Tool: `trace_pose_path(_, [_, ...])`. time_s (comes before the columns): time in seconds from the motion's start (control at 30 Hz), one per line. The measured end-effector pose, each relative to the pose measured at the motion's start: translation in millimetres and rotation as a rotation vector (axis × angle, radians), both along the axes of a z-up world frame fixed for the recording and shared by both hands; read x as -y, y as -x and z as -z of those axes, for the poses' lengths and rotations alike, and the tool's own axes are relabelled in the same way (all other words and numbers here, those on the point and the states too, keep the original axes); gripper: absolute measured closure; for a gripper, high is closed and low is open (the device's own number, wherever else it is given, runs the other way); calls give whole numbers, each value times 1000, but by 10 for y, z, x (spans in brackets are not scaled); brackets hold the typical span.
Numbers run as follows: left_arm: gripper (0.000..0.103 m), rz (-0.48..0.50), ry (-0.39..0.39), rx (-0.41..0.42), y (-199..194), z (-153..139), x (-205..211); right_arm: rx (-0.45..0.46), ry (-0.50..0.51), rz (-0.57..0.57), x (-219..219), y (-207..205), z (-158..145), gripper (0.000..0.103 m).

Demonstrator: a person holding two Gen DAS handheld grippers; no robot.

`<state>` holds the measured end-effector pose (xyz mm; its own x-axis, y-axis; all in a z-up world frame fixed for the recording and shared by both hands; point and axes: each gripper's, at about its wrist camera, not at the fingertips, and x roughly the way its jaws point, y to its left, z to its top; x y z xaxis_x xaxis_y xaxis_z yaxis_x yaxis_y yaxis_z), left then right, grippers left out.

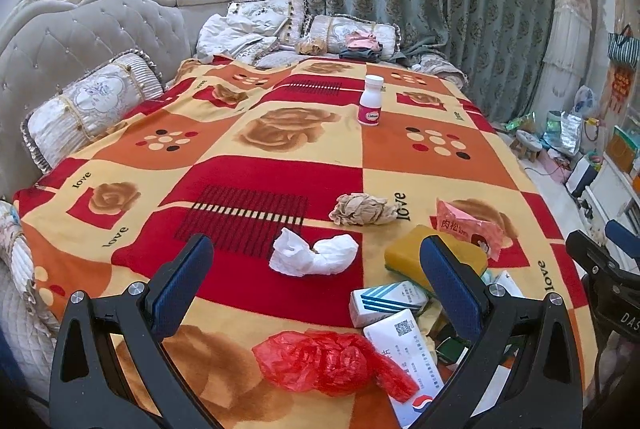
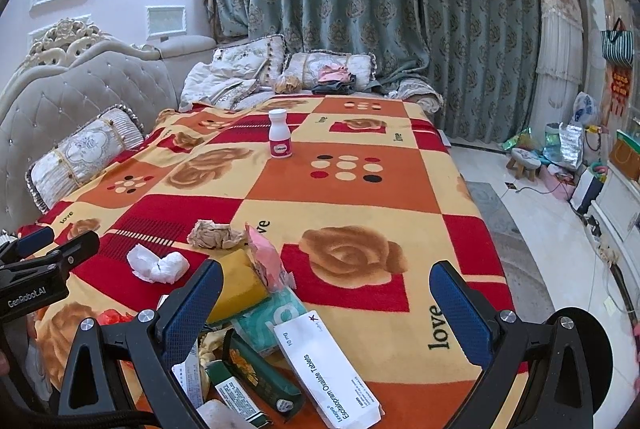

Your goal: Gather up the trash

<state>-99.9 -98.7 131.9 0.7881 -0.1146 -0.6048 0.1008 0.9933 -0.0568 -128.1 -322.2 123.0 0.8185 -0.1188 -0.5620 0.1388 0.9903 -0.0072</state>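
Red crinkly bag (image 1: 332, 359) lies on the bed (image 1: 440, 157), at 6 o'clock under the left gripper (image 1: 316, 285). Both jaws are spread wide, empty. Right gripper (image 2: 326, 305) hangs over the boxes (image 2: 332, 369). Dip low, pinch the bag's middle softly.

We see trash scattered on near part of bed: crumpled white tissue (image 1: 314, 256) lying flat; crumpled brown paper (image 1: 363, 209) just beyond it; red plastic bag (image 1: 332, 361) bunched nearest us; pink snack wrapper (image 1: 470, 227) beside yellow sponge (image 1: 412, 253); white Escitalopram tablet box (image 2: 334, 369) flat; dark green packet (image 2: 260, 375) alongside.
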Motion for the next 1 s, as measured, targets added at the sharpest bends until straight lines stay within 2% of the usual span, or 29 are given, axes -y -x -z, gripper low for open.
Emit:
trace_pose_path(0.4, [0,25,7,-20,-4,32,39,-12,1,0,48,2,10,0])
trace_pose_path(1.0, [0,32,7,-7,30,-33,59,-19,-1,-4,72,5,-3,0])
